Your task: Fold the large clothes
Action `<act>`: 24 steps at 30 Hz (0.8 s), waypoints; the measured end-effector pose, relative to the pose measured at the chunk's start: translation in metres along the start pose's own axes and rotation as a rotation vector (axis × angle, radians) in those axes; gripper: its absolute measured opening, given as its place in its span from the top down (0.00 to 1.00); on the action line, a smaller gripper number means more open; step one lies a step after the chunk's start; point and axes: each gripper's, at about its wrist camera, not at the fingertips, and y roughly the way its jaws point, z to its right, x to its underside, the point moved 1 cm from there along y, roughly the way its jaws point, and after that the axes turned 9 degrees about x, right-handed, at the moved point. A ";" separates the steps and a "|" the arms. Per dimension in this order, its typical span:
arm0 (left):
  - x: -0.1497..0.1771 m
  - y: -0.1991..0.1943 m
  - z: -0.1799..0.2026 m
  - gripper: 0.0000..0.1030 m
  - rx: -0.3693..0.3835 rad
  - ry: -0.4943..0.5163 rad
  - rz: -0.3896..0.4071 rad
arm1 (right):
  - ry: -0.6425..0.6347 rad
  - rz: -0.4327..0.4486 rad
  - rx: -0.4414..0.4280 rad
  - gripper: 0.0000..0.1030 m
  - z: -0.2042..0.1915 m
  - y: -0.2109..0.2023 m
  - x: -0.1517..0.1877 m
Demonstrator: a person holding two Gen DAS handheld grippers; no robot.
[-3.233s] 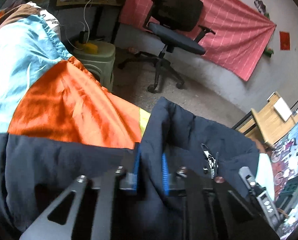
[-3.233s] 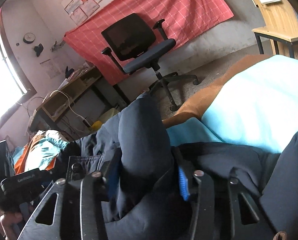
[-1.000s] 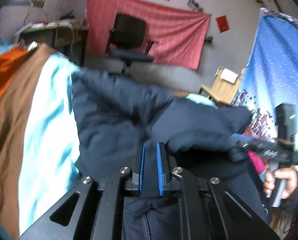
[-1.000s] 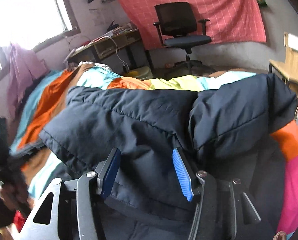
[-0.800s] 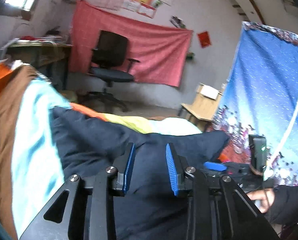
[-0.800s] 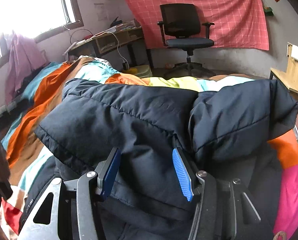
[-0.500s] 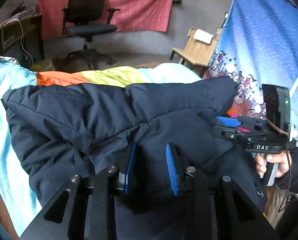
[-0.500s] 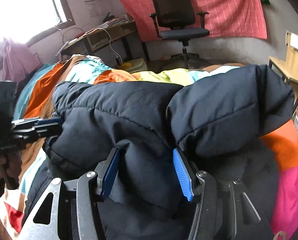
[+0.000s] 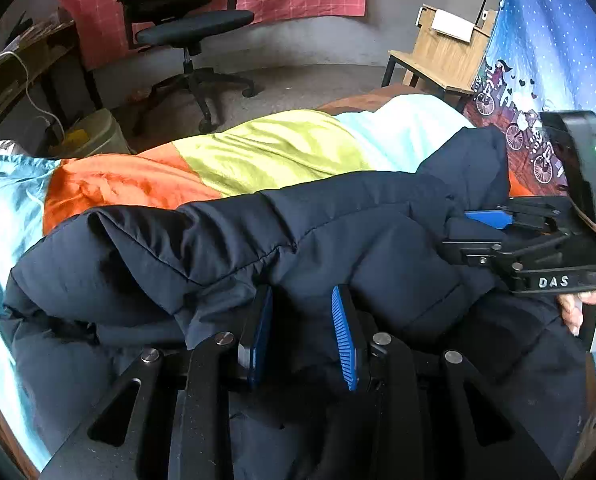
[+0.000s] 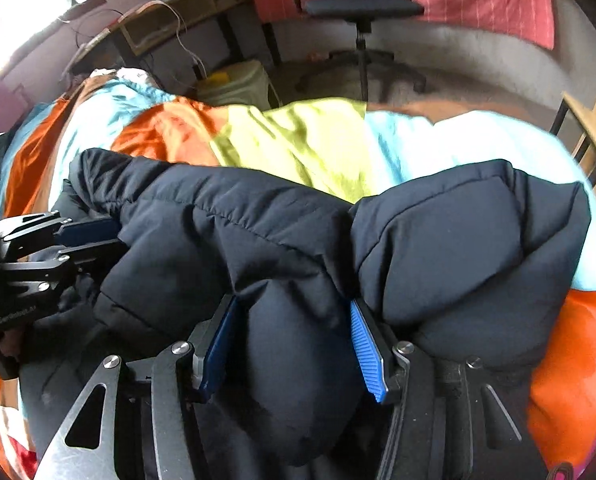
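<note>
Left gripper (image 9: 301,332) has its 2 blue pads spread, a fold of the navy puffer jacket (image 9: 258,240) lying between them without being squeezed. Right gripper (image 10: 294,344) stands wider, its pads flanking a thick bulge of the same jacket; whether they press it, I cannot tell. That jacket lies bunched across the striped bedspread (image 9: 266,152), near the bed's foot edge.

Bed (image 9: 266,148) with striped multicolour cover, dark padded jacket (image 9: 258,240) on top.
</note>
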 end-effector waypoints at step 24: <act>0.037 -0.015 -0.004 0.74 -0.047 0.073 0.073 | -0.048 0.145 0.062 0.44 0.020 -0.026 0.023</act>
